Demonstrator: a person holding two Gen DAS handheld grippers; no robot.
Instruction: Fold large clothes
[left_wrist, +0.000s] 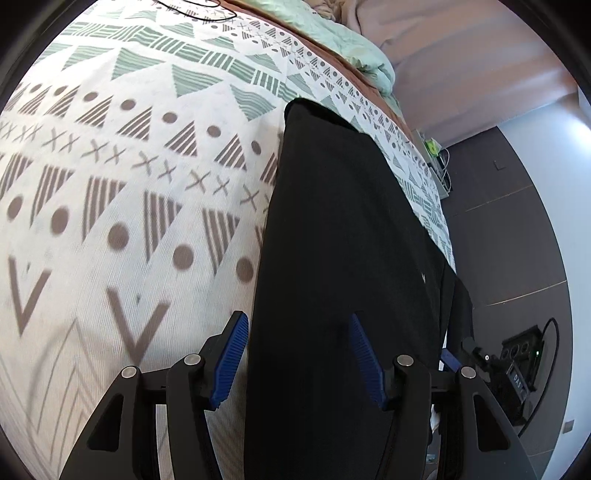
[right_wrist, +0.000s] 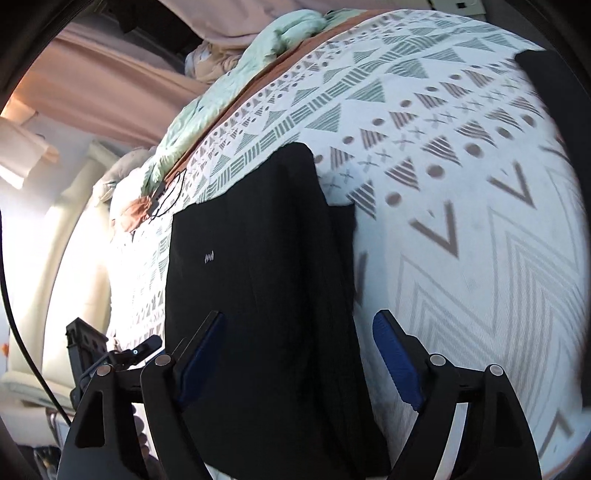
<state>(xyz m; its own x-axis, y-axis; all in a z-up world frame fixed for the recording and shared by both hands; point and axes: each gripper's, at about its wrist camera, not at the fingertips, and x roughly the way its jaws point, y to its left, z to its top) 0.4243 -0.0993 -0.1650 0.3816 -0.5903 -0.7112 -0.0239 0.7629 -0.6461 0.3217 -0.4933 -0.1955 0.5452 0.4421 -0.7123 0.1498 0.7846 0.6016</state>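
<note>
A bed (left_wrist: 122, 192) covered by a patterned spread is seen, and on it, near its edge, a black garment (left_wrist: 343, 236) is laid in a long folded strip. Over the near end the left gripper (left_wrist: 297, 354) and right gripper (right_wrist: 299, 354) are held released, nothing grasped. Should only the top layer be pinched, the stacked folds could be dragged apart.

Location: home bedroom. Indicators: 1 bed with a geometric-patterned bedspread (left_wrist: 129, 166), a crumpled mint-green duvet (right_wrist: 236, 85) at its far side, pink curtains (left_wrist: 461, 55), and dark plank flooring (left_wrist: 517, 240).
</note>
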